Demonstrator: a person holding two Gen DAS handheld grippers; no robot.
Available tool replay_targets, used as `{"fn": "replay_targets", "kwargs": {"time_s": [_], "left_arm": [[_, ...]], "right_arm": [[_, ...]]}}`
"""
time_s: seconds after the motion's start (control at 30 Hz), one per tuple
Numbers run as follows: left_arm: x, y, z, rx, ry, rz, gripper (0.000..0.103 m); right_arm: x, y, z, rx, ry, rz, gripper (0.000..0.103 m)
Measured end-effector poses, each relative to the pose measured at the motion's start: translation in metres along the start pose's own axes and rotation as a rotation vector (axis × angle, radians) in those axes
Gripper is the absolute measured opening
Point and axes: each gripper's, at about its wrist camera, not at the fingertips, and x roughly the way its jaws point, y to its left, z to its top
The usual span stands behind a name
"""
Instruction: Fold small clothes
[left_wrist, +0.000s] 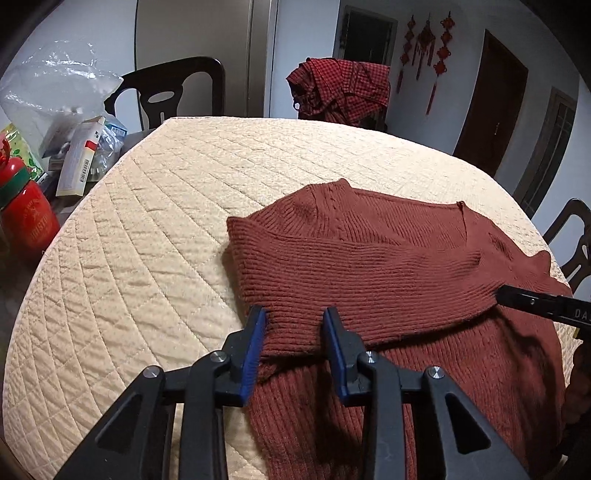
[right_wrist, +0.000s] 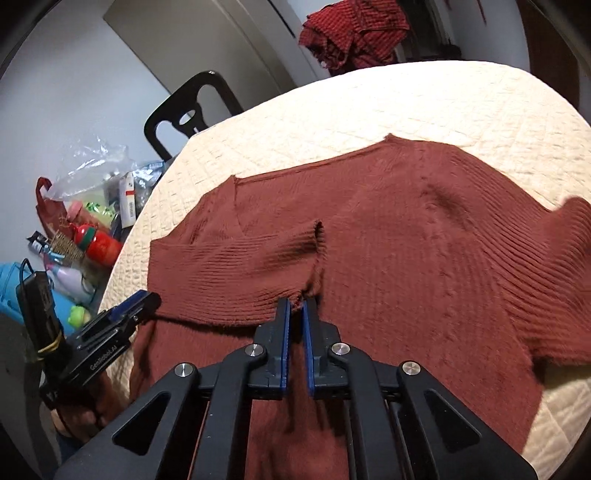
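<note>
1. Sweater (left_wrist: 388, 266): rust-red knit, spread on the quilted tabletop (left_wrist: 166, 221), one sleeve folded across the body.
2. Left gripper (left_wrist: 294, 317): low, fingers parted, straddling the sleeve fold.
3. Right gripper (right_wrist: 295, 306): fingers pinching the sleeve cuff (right_wrist: 310, 254).

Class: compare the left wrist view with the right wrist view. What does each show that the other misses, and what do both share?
Left wrist only: hanging red knot ornaments on the wall and a dark door.
Right wrist only: the sleeve cuff pinched by the right gripper, and a blue container.
Both: the rust sweater, quilted tablecloth, red checked cloth, and open left gripper.
</note>
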Motion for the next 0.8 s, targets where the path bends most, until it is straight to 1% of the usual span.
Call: {"fn": "replay_targets", "kwargs": {"time_s": [0.03,0.13,0.2,0.37,0.5,0.6,0.7,0.8], "left_arm": [[0.0,0.0,-0.001,-0.001,0.0,-0.002,0.035],[0.0,0.0,-0.001,0.001,-0.001,0.001,0.035],[0.0,0.001,-0.001,0.002,-0.002,0.001,0.035],[-0.006,0.003,0.0,-0.004,-0.004,-0.001,0.035],[-0.012,0.006,0.006,-0.012,-0.021,-0.001,0.035],[-0.016,0.01,0.014,-0.024,-0.036,0.0,0.035],[-0.018,0.015,0.021,-0.036,-0.05,-0.003,0.035],[-0.018,0.017,0.025,-0.042,-0.059,-0.01,0.035]], "right_arm": [[0.0,-0.003,-0.003,0.012,0.002,-0.005,0.005],[0.005,-0.006,-0.007,0.021,0.009,-0.01,0.005],[0.002,-0.002,-0.007,0.005,0.007,-0.017,0.005],[-0.009,0.009,0.0,-0.026,-0.031,-0.022,0.005],[-0.015,0.016,0.009,-0.067,-0.066,-0.071,0.005],[-0.013,0.02,0.011,-0.086,-0.06,-0.133,0.005],[-0.007,0.017,0.005,-0.084,-0.021,-0.178,0.005],[-0.006,0.007,0.001,-0.064,-0.001,-0.233,0.005]]}}
